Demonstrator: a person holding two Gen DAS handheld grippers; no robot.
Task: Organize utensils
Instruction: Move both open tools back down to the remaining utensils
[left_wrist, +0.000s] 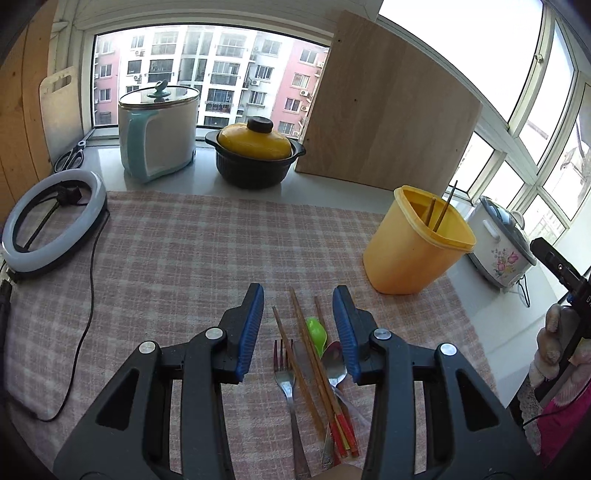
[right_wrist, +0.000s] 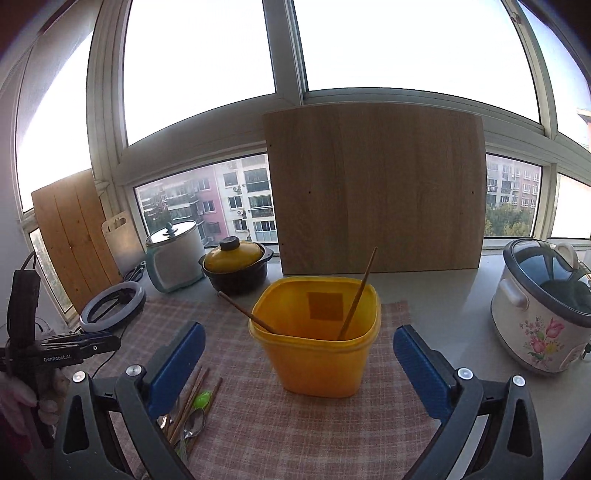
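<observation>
A pile of utensils lies on the checked cloth (left_wrist: 184, 251): a metal fork (left_wrist: 286, 376), several wooden chopsticks (left_wrist: 314, 365), a green spoon (left_wrist: 316, 330) and a metal spoon (left_wrist: 335, 363). My left gripper (left_wrist: 298, 314) is open, its jaws on either side of the pile, just above it. A yellow holder (left_wrist: 413, 251) stands to the right with two chopsticks (left_wrist: 445, 206) in it. My right gripper (right_wrist: 299, 347) is open and empty, with the yellow holder (right_wrist: 317, 354) between its jaws. The pile also shows at lower left (right_wrist: 192, 410).
On the sill stand a white and teal cooker (left_wrist: 159, 136), a black pot with a yellow lid (left_wrist: 255, 151), a leaning wooden board (left_wrist: 388, 110) and scissors (left_wrist: 70, 157). A ring light (left_wrist: 51, 221) with its cable sits at left. A flowered rice cooker (right_wrist: 543, 306) stands at right.
</observation>
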